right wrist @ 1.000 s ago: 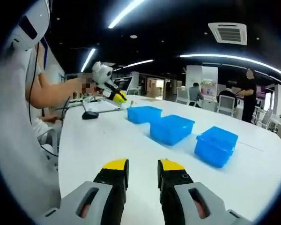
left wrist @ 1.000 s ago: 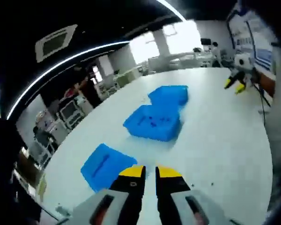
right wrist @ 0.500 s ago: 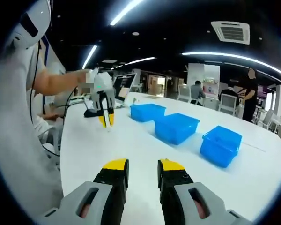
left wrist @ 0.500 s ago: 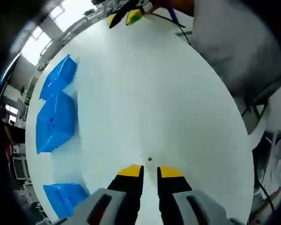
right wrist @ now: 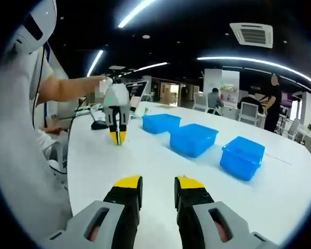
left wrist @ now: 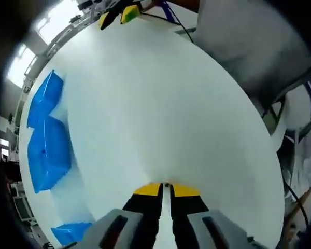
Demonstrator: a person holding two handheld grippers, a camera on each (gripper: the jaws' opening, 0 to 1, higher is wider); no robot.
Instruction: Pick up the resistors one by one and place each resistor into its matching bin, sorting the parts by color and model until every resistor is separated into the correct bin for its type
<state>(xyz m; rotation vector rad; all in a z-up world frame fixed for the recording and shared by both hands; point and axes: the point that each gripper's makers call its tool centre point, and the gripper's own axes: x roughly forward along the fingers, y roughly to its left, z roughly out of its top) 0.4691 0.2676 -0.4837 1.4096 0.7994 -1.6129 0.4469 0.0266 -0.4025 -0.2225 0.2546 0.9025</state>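
we are pinching the left gripper nearly closed on a tiny dark resistor at 12 o'clock of its tips; the right gripper is gaping open.

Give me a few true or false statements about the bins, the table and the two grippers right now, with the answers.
1. Three blue bins stand on the white table. True.
2. The left gripper has its tips down at the tabletop, jaws nearly closed. True.
3. The right gripper is clamped on a bin. False: its jaws are apart and hold nothing.
4. The bins are red. False: blue.
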